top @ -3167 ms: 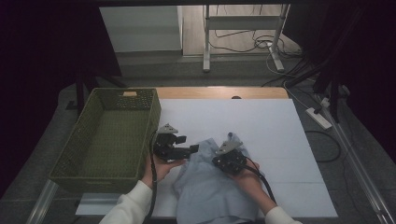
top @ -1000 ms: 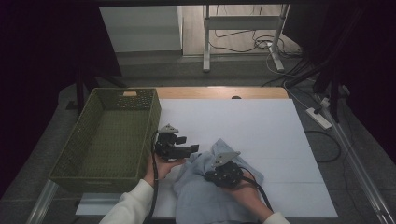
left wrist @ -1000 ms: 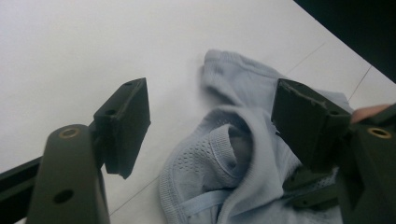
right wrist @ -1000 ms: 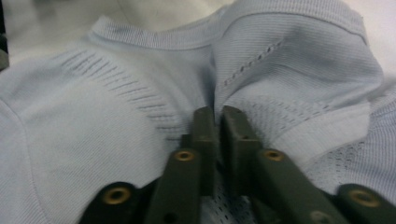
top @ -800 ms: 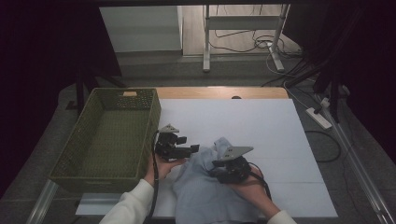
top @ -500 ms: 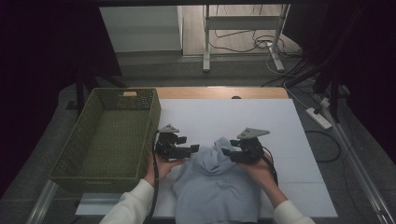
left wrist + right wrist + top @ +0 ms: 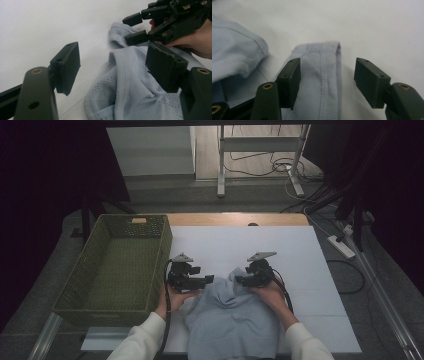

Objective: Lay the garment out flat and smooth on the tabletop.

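Note:
A light blue knit garment (image 7: 235, 317) lies crumpled on the white table sheet (image 7: 280, 250), near the front edge. My left gripper (image 7: 207, 280) hovers at its upper left corner, open, with fabric (image 7: 130, 90) below and between the jaws (image 7: 112, 65) but not pinched. My right gripper (image 7: 240, 280) sits at the garment's top edge, facing the left one (image 7: 133, 27). Its jaws (image 7: 327, 75) have just been opening. A ribbed strip of the garment (image 7: 322, 62) lies flat between them, untouched by the pads.
A green woven basket (image 7: 105, 309) stands at the table's left, close beside my left hand. White sheet stretches beyond and to the right of the garment. Cables and a power strip (image 7: 341, 245) lie on the floor past the right edge.
My right gripper moved away from the person and to the right, drawing the garment's top edge up the table. Its jaws then opened off the fabric. The left gripper stayed still.

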